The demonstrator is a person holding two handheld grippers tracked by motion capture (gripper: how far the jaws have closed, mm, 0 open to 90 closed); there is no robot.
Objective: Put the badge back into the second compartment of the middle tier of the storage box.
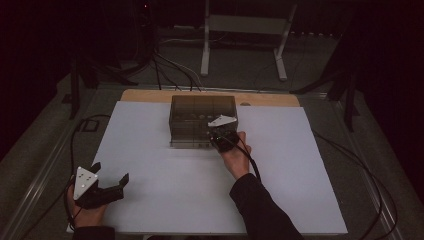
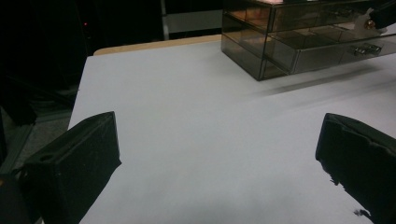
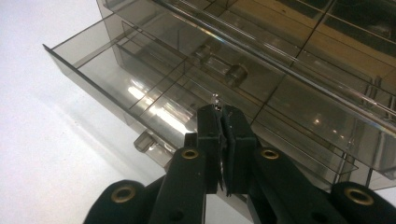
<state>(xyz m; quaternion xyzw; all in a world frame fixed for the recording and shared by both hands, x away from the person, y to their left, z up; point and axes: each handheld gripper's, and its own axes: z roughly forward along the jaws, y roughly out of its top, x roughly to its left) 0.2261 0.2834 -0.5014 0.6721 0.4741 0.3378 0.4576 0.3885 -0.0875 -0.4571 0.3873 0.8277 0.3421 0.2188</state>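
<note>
Our left gripper (image 1: 111, 172) rests near the white table (image 1: 165, 190)'s front-left corner, jaws spread wide on nothing. Mid-table stands the smoky, see-through drawer box (image 1: 200, 117), one lower drawer (image 3: 116, 74) slid out. Our right gripper (image 3: 223, 114) pinches closed at its front; whether it clasps something tiny is unclear. Dark room beyond.

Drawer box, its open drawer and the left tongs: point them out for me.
Drawer box (image 1: 200, 107), high view, on its smoky top panel.
Open drawer (image 3: 112, 77), right gripper view, on its clear floor.
Left tongs (image 1: 111, 175), high view, midway between the spread tips.
</note>
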